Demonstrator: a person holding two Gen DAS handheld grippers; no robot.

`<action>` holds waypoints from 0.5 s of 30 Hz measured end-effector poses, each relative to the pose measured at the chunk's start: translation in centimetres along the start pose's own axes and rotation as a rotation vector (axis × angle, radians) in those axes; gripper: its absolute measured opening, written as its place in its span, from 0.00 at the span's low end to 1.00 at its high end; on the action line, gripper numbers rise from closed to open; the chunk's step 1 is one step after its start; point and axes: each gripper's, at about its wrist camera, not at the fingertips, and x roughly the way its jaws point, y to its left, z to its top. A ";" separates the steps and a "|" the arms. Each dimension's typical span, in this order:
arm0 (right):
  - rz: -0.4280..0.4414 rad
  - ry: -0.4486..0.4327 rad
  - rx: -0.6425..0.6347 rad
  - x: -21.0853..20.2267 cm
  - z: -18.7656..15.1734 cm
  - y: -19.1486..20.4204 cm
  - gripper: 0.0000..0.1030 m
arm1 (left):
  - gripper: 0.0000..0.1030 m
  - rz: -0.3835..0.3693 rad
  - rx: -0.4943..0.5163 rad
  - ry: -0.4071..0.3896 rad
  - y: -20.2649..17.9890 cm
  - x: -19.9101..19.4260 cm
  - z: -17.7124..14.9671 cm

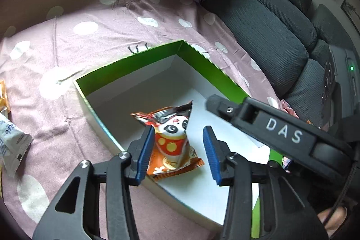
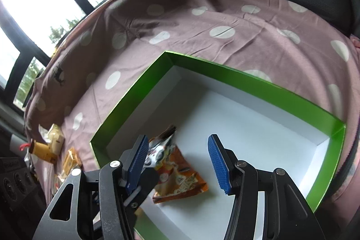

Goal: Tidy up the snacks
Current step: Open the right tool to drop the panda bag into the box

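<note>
The orange panda snack packet [image 1: 172, 145] lies on the white floor of the green-walled box [image 1: 209, 64], between the released left tongs [image 1: 177, 154]; the right tongs [image 2: 182, 163], also released, hover just right of it.

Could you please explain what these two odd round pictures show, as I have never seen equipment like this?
A person holds a hand-held gripper in each hand, and each has a wide-angle camera looking along its two blue-padded fingers. One picture is from the left gripper, the other from the right gripper. Both are open and hold nothing. Below them, a green box sits on a spotted pink sheet. An orange panda snack lies inside it. More snacks lie on the sheet beside the box.
</note>
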 end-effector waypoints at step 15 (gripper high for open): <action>-0.121 0.029 -0.087 3.7 -0.7 2.7 0.60 | 0.50 0.230 -0.121 -0.159 7.3 -12.4 -4.5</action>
